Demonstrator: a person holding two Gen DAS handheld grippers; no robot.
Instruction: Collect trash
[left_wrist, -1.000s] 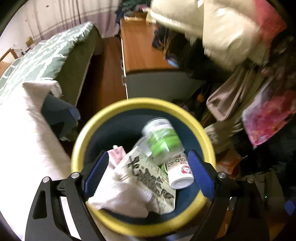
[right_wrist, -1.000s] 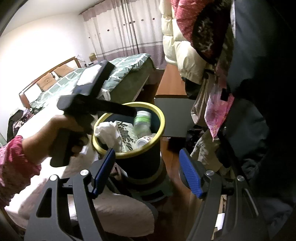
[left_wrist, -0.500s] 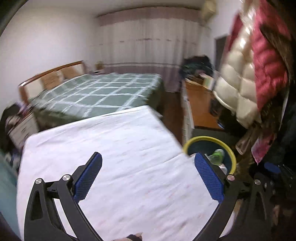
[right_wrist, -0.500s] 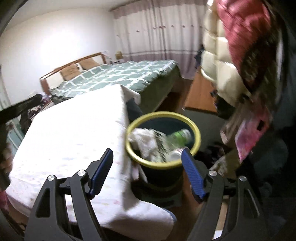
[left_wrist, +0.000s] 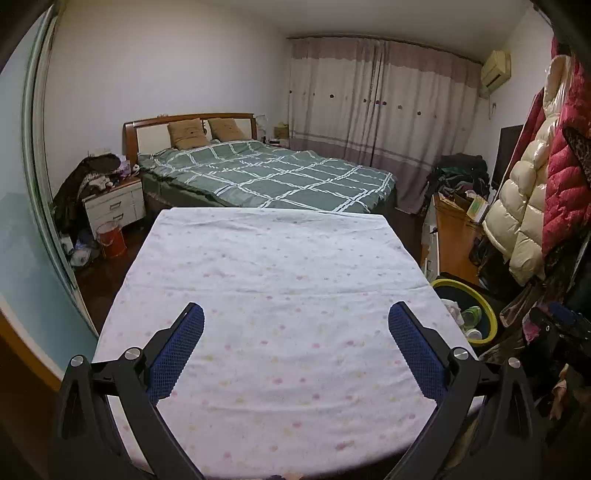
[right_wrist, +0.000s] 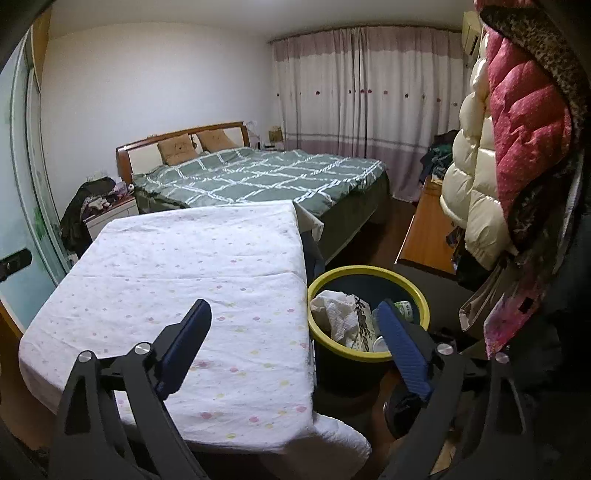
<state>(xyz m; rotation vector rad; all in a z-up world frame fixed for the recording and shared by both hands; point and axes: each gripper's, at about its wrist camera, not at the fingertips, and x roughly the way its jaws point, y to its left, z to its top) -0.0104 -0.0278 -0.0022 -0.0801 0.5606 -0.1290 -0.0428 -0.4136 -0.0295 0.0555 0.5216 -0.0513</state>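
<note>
A dark bin with a yellow rim (right_wrist: 421, 301) stands on the floor at the right edge of the table; it also shows in the left wrist view (left_wrist: 489, 314). Inside it lie crumpled white paper (right_wrist: 334, 310), a printed packet (right_wrist: 364, 325), a green-labelled bottle (right_wrist: 404, 307) and a white tub. My left gripper (left_wrist: 295, 325) is open and empty above the table's white dotted cloth (left_wrist: 280, 280). My right gripper (right_wrist: 293, 325) is open and empty, over the table's right edge beside the bin.
A bed with a green checked cover (left_wrist: 273, 177) stands behind the table. Puffy coats (right_wrist: 509, 147) hang at the right. A wooden desk (left_wrist: 456, 236) is behind the bin. A nightstand (left_wrist: 114, 210) and a red bucket (left_wrist: 110, 240) are at the left.
My left gripper has pulled up and back from over the bin to above the table. My right gripper has also drawn back and swung left, so the bin now sits lower right.
</note>
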